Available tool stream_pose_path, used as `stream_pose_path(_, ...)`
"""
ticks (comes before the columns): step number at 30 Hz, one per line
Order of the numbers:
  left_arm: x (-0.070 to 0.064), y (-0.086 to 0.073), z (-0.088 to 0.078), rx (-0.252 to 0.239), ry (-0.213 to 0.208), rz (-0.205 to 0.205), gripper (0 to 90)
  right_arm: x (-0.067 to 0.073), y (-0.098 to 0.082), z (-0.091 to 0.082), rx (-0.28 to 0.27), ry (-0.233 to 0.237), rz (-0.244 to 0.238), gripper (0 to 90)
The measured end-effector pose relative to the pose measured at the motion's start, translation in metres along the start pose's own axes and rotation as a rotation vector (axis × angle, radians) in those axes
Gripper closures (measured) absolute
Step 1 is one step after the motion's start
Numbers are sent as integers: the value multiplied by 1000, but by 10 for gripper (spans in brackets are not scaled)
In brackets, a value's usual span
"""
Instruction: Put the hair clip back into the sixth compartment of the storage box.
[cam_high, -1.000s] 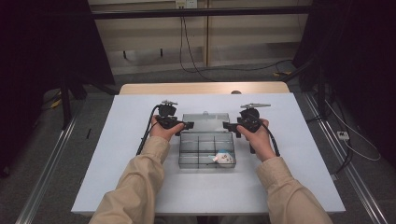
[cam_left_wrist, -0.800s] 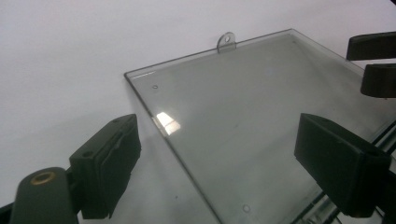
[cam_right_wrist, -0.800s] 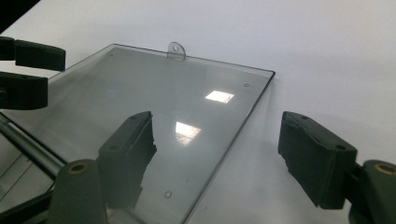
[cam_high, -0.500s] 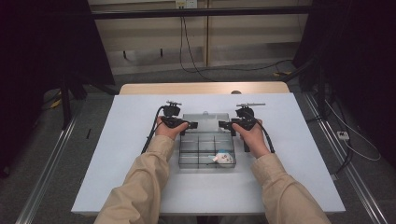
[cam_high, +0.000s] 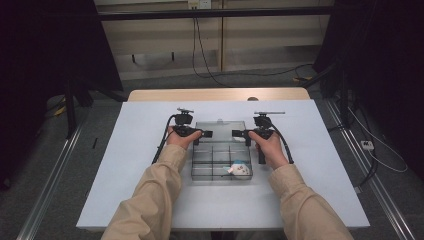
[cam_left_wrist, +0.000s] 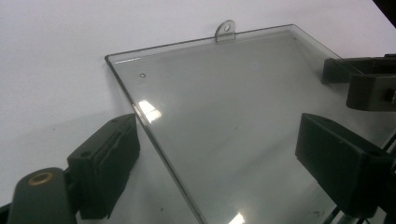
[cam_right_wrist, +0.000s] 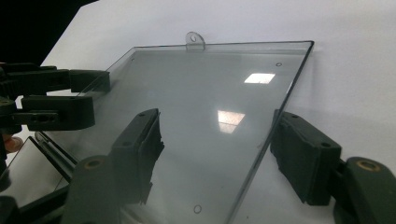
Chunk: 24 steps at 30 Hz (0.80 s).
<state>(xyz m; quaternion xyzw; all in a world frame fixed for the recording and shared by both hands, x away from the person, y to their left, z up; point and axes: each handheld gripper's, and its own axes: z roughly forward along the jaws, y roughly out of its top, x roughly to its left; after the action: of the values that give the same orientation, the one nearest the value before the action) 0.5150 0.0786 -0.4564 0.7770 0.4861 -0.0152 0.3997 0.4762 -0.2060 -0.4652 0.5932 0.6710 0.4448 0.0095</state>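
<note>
On the white tabletop (cam_high: 150, 165), seen from the high view, a clear compartment box (cam_high: 215, 162) lies with its lid (cam_high: 220, 129) flung open flat behind it, and a small white object (cam_high: 240, 169) sits in the near right compartment. The left tool (cam_high: 202, 134) and the right tool (cam_high: 239, 133) face each other across the lid's two side edges, a hand behind each. In the left gripper view the left tool (cam_left_wrist: 215, 163) stands open, one jaw outside the lid (cam_left_wrist: 224, 126) on the tabletop side and one over the pane, neither pad pressing. In the right gripper view the right tool (cam_right_wrist: 217, 158) likewise straddles the lid's (cam_right_wrist: 205, 116) edge; its jaws have just been closing, the edge between them, but a gap shows on both sides, so it is open yet. I judge the box already opened and loaded, with the lid not yet gripped; seizing both edges and swinging it shut over the compartments is left.
</note>
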Motion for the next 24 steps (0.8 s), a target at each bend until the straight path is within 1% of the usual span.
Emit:
stream_pose_path(1,0,0,0,1,-10,-7,145,0,0,0,0,2,3,354)
stream_pose_path(2,0,0,0,-3,-38,-22,172,0,0,0,0,12,11,376)
stream_pose_path(3,-1,1,-1,-4,-45,-18,188,-1,0,-1,-4,30,26,403)
stream_pose_path(4,-2,1,-2,-12,-39,-11,195,-2,0,-2,-14,42,29,410)
stream_pose_path(7,-4,3,-6,-20,-41,7,231,1,2,-4,-29,36,-5,432)
stream_pose_path(9,-7,5,-9,-37,-29,24,268,2,4,-7,-45,43,-17,463)
stream_pose_path(11,-8,6,-13,-40,-22,44,294,4,4,-10,-56,41,-29,483)
stream_pose_path(13,-9,7,-17,-55,-17,54,330,5,6,-13,-67,38,-54,504)
stream_pose_path(16,-11,9,-23,-71,-8,74,381,7,7,-18,-78,40,-70,539)
stream_pose_path(21,-15,11,-32,-94,-8,82,419,13,8,-26,-93,26,-113,568)
stream_pose_path(24,-18,12,-37,-108,-9,90,439,16,9,-30,-96,24,-125,573)
